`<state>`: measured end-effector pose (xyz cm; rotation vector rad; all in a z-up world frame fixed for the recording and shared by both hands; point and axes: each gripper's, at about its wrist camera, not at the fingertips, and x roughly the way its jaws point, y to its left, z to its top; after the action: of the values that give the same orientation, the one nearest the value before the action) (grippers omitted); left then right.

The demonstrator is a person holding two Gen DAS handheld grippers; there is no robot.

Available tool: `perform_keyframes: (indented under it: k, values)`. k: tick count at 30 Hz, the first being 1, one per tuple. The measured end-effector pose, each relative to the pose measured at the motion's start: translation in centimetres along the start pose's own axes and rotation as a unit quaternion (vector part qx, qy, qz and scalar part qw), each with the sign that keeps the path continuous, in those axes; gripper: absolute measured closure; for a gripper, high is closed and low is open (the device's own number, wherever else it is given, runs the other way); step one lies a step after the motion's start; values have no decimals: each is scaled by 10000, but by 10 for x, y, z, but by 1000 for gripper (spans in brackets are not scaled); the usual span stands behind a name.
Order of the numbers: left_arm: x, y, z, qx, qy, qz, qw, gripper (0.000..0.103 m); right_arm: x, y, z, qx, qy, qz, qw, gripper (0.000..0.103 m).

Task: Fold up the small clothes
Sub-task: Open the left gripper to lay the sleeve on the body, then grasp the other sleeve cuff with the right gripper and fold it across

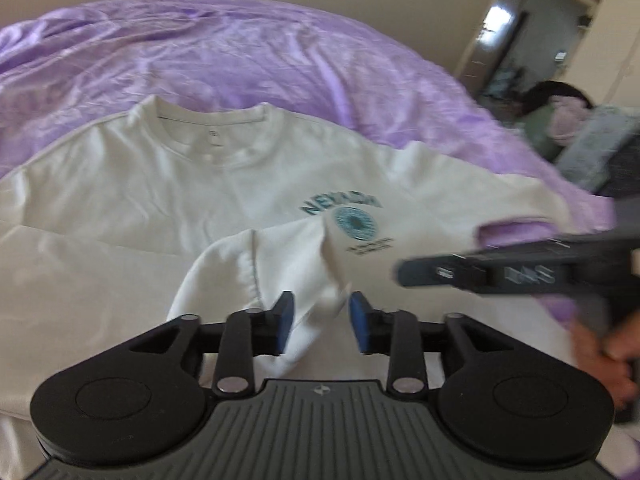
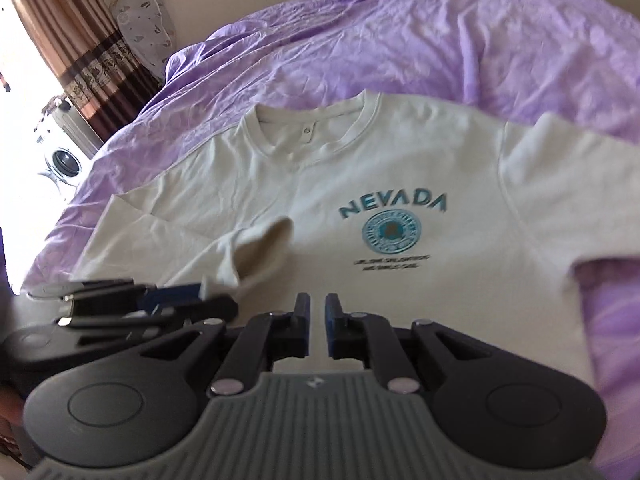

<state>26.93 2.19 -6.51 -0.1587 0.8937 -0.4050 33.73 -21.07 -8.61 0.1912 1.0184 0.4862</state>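
While I watched both wrist feeds, I counted one cream T-shirt (image 2: 400,168) and two grippers. It lay chest-up on the purple bedsheet (image 2: 440,40), collar far, its teal print (image 2: 394,220) facing up. My left gripper (image 1: 320,326) had its pads part-way apart with a raised bunch of the shirt's near fabric between them; whether they pinched it, I could not tell. My right gripper (image 2: 318,330) sat over the near hem, pads narrowly apart, gripping nothing.
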Motion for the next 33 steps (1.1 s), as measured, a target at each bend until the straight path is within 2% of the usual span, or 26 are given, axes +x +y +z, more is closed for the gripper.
perform_keyframes:
  k: [2, 4, 6, 9, 11, 14, 18, 21, 29, 30, 31, 32, 33]
  values:
    - [-11, 4, -6, 1, -68, -164, 9998, 49, 1, 2, 3, 61, 20, 76, 10000, 83]
    - [-22, 13, -6, -41, -171, -39, 9998, 48, 3, 5, 6, 103, 32, 129, 9999, 82]
    - [-36, 21, -7, -55, -286, 457, 9985, 48, 6, 8, 9, 148, 90, 242, 9996, 82]
    - [-53, 40, -12, -125, -369, 1511, 9878, 49, 18, 15, 12, 192, 236, 415, 9987, 82]
    - [-60, 55, -20, -405, -427, 1737, 9830, 49, 30, 17, 11, 287, 358, 486, 9978, 82]
    - [-62, 72, -35, -824, -502, 1753, 9798, 51, 45, 16, 5, 436, 538, 492, 9964, 82]
    - [-55, 85, -41, -1058, -473, 1753, 9777, 53, 53, 12, -2, 413, 524, 396, 9970, 82]
    - [-50, 86, -43, -1037, -457, 1801, 9771, 54, 57, 8, -3, 409, 493, 335, 9974, 82]
    - [-45, 88, -52, -936, -436, 1933, 9757, 55, 58, 12, -11, 374, 524, 789, 9948, 82]
    - [-44, 88, -52, -936, -423, 1945, 9755, 55, 59, 12, -12, 383, 546, 785, 9947, 83]
    - [-44, 88, -53, -929, -418, 1960, 9753, 55, 61, 11, -14, 403, 572, 734, 9948, 97]
    - [-44, 88, -53, -915, -419, 1974, 9751, 56, 61, 10, -15, 435, 590, 704, 9948, 103]
    - [-44, 88, -53, -910, -420, 1991, 9748, 57, 59, 10, -14, 467, 552, 740, 9946, 103]
